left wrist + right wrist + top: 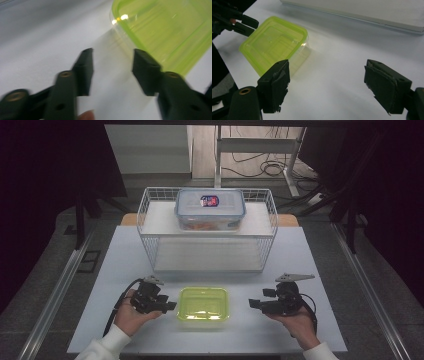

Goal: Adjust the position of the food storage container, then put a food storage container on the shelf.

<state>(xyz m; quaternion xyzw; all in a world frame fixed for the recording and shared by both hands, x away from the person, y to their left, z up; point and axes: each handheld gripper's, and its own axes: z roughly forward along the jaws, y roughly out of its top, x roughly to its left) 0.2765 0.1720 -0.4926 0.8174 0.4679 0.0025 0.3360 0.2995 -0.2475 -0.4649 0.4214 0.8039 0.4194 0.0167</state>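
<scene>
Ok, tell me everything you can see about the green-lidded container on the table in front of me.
The green-lidded container is a small rounded-rectangle tub with a clear plastic body and a translucent lime-green lid bearing stepped rectangular ridges. The lid is on. It sits flat on the white table, near the front edge, in front of the wire basket. The left tool and right tool flank it, both open, neither touching.

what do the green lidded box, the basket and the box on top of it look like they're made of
Green-lidded box: seemingly plastic, a glossy translucent lime lid over a clear base; light glints on its rim in the left gripper view.

Basket: probably metal wire with a white coating; thin rods form an open grid.

Box on the basket: likely clear plastic with a blue-edged lid; orange contents show through its wall.
</scene>
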